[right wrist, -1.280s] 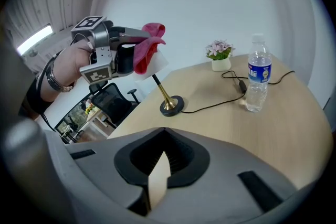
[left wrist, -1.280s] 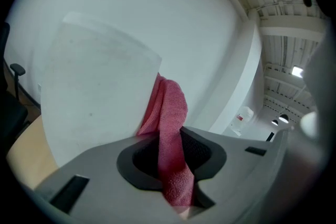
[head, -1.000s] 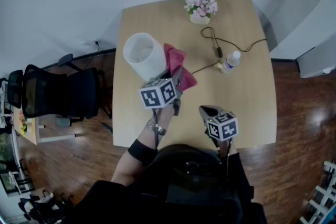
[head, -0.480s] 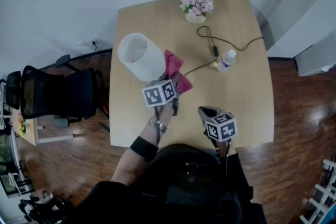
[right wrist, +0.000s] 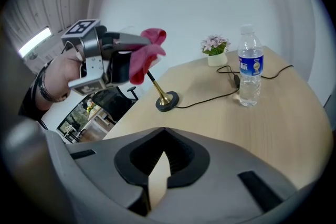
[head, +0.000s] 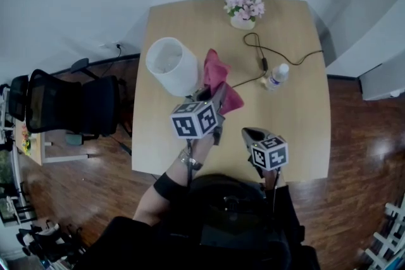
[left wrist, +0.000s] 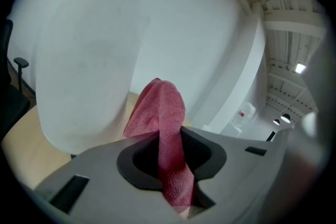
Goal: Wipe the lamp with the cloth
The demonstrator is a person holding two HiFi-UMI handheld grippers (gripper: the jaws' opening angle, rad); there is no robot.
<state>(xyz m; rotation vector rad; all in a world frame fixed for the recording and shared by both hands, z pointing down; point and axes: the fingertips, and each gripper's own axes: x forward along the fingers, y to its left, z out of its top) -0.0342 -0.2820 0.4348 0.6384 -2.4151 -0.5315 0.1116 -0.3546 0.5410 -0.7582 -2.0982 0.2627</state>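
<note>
The left gripper's jaws [left wrist: 169,136] are closed tight on the red cloth [left wrist: 163,107], and a soft fold of it sticks out past the tips; the fold is right beside the lamp's [head: 172,65] white shade, on the shade's 3 o'clock side in the head view, but I cannot tell if it really touches; the right gripper's jaws [right wrist: 163,139] are closed with nothing in them, and they wait low over the desk [head: 297,123] at its 6 o'clock edge; the lamp stands at about 10 o'clock on the desk, a water bottle [head: 277,74] at 2 o'clock, and a small pot of flowers [head: 243,7] at 12 o'clock; I think the wiping is going on or just about to start, since the cloth is picked up and brought to the shade; no mark shows which parts are clean, so the rest of the shade, the thin gold pole and the round foot [right wrist: 167,100] may all be left to do.
</note>
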